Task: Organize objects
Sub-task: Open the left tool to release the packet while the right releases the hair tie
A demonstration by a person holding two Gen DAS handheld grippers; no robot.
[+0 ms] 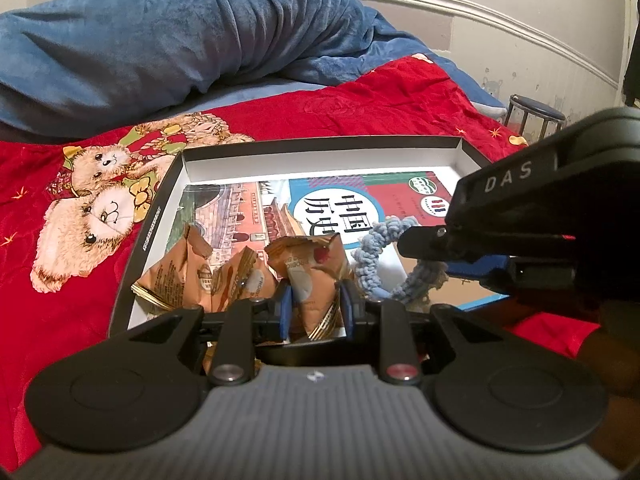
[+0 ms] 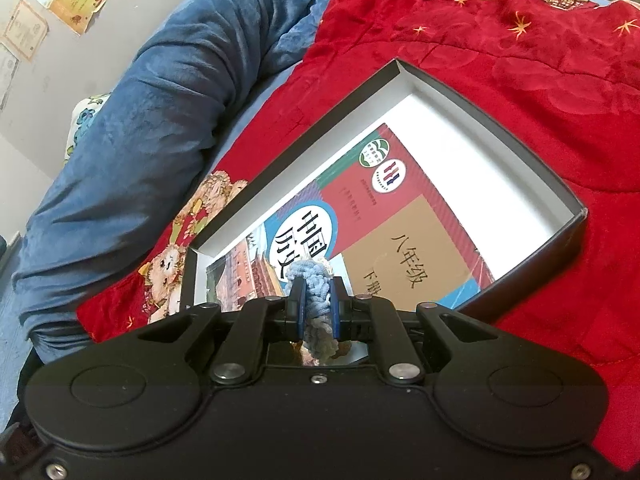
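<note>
Blue braided rope [image 2: 316, 280] is running lengthwise between the closed right gripper [image 2: 316, 312] fingers; the left gripper [image 1: 314, 308] is pinching an upright snack packet [image 1: 316, 276], over the box [image 1: 320, 148].

Red bear-print blanket [image 1: 80, 208], blue quilt [image 1: 160, 40] behind, stool [image 1: 534, 112] (far right).
</note>
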